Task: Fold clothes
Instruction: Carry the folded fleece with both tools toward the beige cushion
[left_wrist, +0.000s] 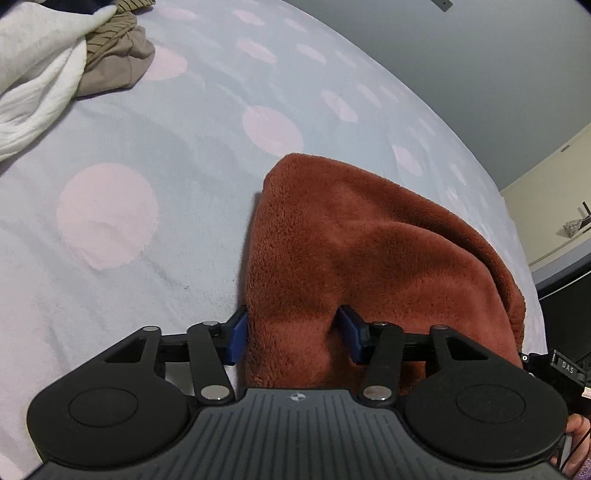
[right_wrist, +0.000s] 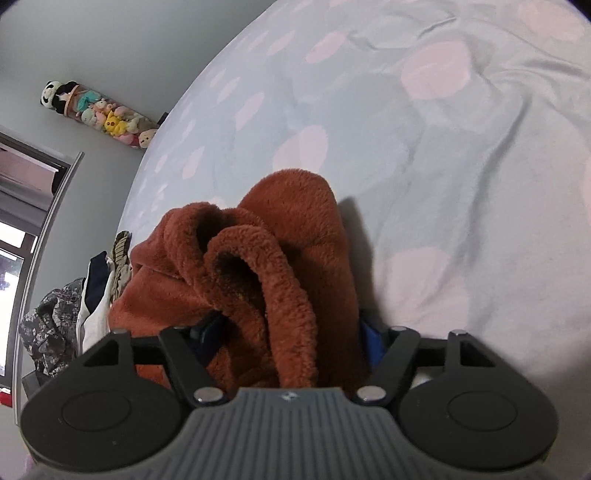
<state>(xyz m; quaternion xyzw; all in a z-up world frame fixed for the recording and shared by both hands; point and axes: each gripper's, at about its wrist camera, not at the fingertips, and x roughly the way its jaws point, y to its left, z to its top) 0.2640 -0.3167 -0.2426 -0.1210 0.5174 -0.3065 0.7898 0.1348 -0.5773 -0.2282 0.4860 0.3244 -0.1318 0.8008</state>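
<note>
Clothes here mean one rust-brown fleece garment (left_wrist: 369, 251), bunched up on a pale blue bedsheet (left_wrist: 147, 184) with pink dots and held between both grippers. Off at the sheet's far side sits a pile of other laundry: a white garment (left_wrist: 40, 74) beside a tan one (left_wrist: 118, 55). The left gripper (left_wrist: 295, 332) has its blue pads (left_wrist: 236, 336) pressed into a thick fold of the fleece. The right gripper (right_wrist: 288, 339) is filled with rolled fleece (right_wrist: 266, 266), which hides most of its pads, so its grip cannot be told. Stuffed toys (right_wrist: 107, 118) stand by the wall.
</note>
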